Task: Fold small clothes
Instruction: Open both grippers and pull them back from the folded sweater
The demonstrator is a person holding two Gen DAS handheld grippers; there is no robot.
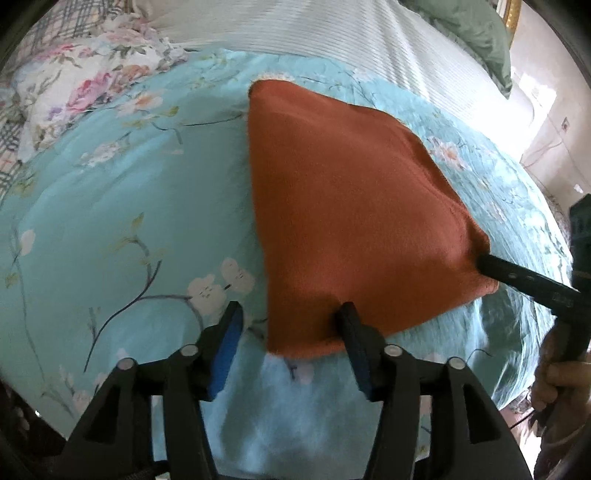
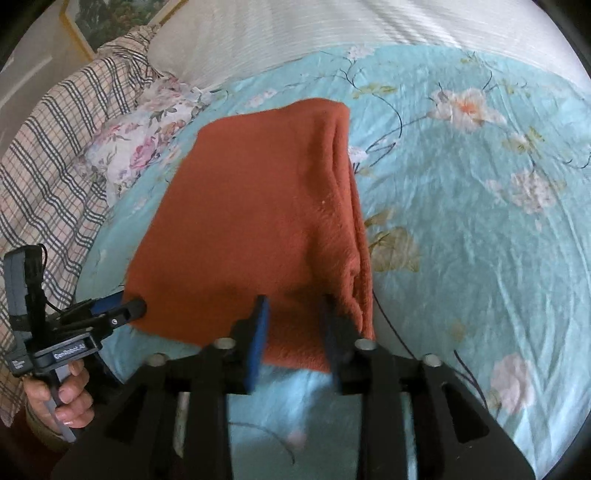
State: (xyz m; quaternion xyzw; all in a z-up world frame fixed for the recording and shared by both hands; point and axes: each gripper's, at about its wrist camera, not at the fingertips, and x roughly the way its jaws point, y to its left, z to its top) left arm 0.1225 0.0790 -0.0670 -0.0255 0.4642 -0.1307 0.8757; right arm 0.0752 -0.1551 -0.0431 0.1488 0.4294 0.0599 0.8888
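Bed (image 1: 110,229) fills both views, covered by a turquoise sheet (image 2: 461,240) printed with pale blossoms and thin dark branches. Beyond the sheet lies a white ribbed cover (image 1: 295,33), and to one side a plaid blanket (image 2: 48,177) with a rose-patterned pillow (image 2: 144,147) tucked against it. On the middle of the sheet rests the rust-orange garment (image 1: 347,206), a fleecy piece folded into a rough rectangle with its stacked layers showing along one long edge.

At the garment's near edge the left gripper (image 1: 291,332) stands with its jaws apart: one black finger overlaps the cloth's hem, the blue-padded one sits off it over bare sheet, and nothing is pinched. The right gripper (image 2: 295,325) is likewise spread, its two pads straddling the near hem by the folded corner without pressing on it. A hand (image 2: 62,398) grips the left tool's handle in the right wrist view.
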